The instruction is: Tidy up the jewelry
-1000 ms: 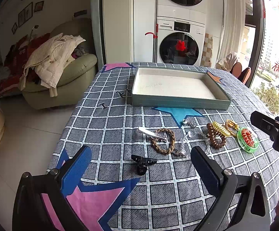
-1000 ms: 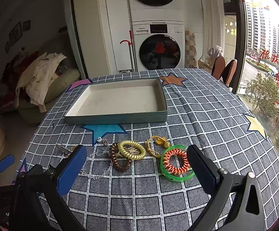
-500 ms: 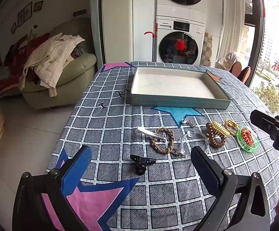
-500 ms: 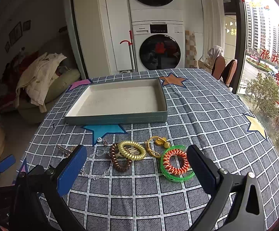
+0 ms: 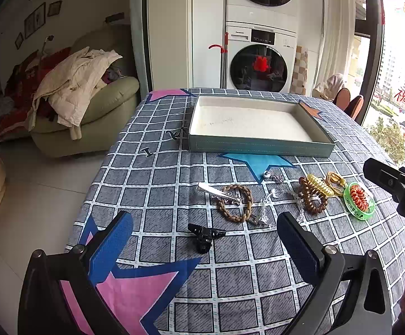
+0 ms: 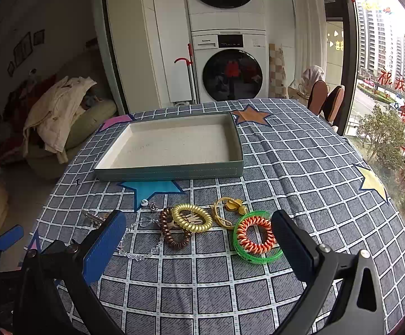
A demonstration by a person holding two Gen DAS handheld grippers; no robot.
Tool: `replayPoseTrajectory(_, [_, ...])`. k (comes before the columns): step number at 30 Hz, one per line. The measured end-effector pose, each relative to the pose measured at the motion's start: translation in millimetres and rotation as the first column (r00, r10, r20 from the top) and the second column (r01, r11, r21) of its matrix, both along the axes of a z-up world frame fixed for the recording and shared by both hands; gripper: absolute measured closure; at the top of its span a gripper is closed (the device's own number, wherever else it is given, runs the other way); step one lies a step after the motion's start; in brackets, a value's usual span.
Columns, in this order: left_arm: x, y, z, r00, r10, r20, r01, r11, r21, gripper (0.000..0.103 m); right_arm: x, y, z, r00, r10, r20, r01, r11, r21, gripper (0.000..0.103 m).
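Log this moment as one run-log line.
phase: before first pick | left gripper: open, above black clip | right gripper: open | tray: empty | jewelry: on tablecloth

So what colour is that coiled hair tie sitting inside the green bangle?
The coiled hair tie is orange and white, clearest in the right wrist view.

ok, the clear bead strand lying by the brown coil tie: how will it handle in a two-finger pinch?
The clear bead strand lies in loose curves on the tablecloth, so it is probably floppy and would dangle from one pinch point. Its glassy beads look smooth, perhaps slippery. One end runs near the brown coil tie, so it may snag or drag.
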State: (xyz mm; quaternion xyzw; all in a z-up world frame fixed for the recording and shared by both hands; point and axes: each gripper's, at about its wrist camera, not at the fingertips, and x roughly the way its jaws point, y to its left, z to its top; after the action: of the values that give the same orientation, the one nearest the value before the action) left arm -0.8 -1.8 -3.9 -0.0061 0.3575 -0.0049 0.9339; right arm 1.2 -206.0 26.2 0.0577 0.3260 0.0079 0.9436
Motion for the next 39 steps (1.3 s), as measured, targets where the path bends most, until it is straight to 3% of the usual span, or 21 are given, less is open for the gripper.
replayPoseTrajectory(15, [12.0,4.4,-3.7,0.999,-0.008,-0.037,0.008,1.000,-0.014,0.000,11.9,-15.7,-5.9,0.999,-0.016,-0.040,0.016,1.000,-0.012,0.000])
replayPoseTrajectory(27, [80.8,22.2,-30.2,0.982,-0.071,-0.174,0.044,0.987,-0.153,0.000,72.7,-56.6,-34.2,0.979,-0.023,-0.203,-0.004,0.991,-0.133,0.000])
replayPoseTrajectory(35, [107.6,18.8,-47.4,0.966,-0.103,-0.239,0.056,0.979,-0.195,0.000,115.7,-56.3,-65.5,0.937,0.054,-0.345,-0.123,0.976,-0.182,0.027])
replayPoseTrajectory(39, [117.3,18.6,-53.6,0.956,-0.115,-0.270,0.055,0.974,-0.220,0.007,124.5,-53.0,-78.8,0.911,0.100,-0.401,-0.183,0.967,-0.176,0.039])
